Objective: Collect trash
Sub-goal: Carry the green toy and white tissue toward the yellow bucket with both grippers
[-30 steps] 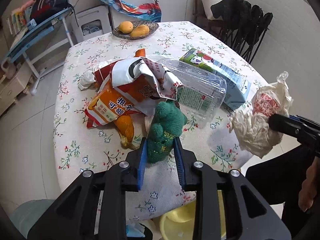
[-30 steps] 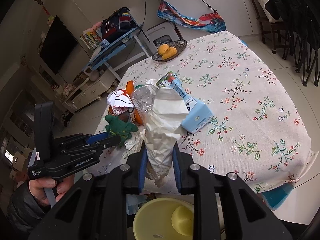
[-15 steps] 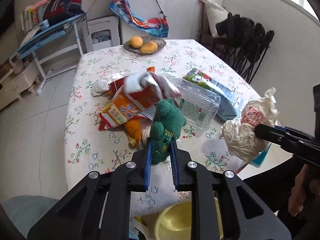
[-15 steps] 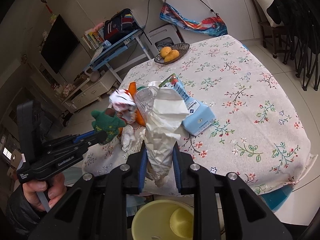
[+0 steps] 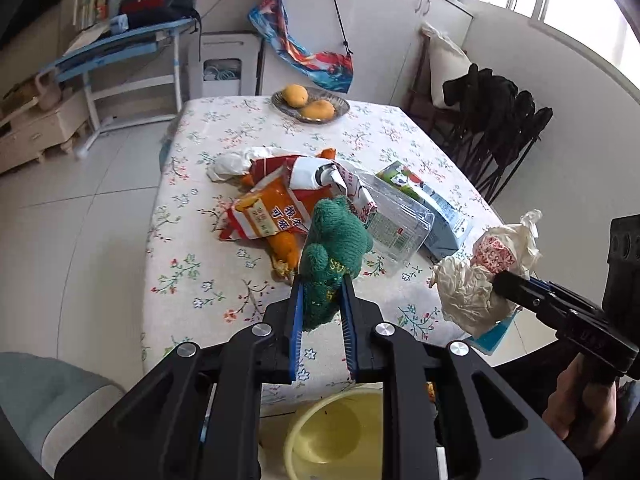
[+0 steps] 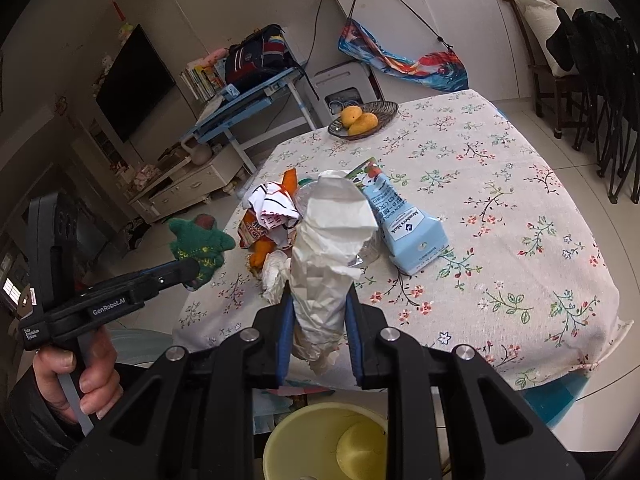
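Low in both frames sits the yellow bin [image 5: 340,436]; carry each load squarely above its mouth before letting go. The left gripper [image 5: 320,308] has its fingers clamped on the green knitted toy [image 5: 332,252], long axis running up the frame, head away. The right gripper [image 6: 318,320] pinches crumpled white paper [image 6: 328,248], upright at centre, above the worktop [image 6: 500,200] edge.

A home: wall television [image 6: 134,80], floral-clothed dining table [image 6: 500,208].
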`<state>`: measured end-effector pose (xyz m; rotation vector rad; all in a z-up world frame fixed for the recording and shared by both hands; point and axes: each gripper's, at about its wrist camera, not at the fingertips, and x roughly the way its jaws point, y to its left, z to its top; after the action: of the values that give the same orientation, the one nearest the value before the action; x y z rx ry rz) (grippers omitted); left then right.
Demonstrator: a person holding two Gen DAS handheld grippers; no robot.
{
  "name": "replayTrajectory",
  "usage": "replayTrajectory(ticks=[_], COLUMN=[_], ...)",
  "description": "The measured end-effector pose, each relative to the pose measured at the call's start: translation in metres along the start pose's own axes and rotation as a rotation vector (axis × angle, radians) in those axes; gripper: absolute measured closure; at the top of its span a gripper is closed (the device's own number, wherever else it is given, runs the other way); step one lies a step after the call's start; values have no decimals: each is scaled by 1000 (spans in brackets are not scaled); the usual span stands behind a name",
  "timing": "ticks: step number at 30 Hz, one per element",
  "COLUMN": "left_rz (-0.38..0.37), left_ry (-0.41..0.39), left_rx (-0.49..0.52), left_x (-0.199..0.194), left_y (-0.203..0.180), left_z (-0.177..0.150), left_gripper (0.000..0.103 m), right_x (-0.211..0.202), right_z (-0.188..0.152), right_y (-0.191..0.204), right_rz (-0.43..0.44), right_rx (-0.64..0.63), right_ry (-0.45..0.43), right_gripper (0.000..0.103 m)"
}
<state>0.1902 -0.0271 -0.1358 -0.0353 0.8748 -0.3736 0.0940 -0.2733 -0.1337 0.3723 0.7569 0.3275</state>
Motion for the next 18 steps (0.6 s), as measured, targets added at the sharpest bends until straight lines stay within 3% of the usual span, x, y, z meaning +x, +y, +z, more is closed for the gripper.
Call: replayTrajectory(ticks=[10,18], left_rz=[56,99], left_ry=[-67,-89], left_rx=[-15,-24], left_x=[-44,-63], left_y=[-3,-11], left_z=[-24,-52], left_gripper=[85,85], right_x=[-17,-23], right_z=[-15,-42], right_y=[20,33], right_rz=[17,14], right_rx=[-55,-93], right_ry=[-35,19], right_gripper=[79,77])
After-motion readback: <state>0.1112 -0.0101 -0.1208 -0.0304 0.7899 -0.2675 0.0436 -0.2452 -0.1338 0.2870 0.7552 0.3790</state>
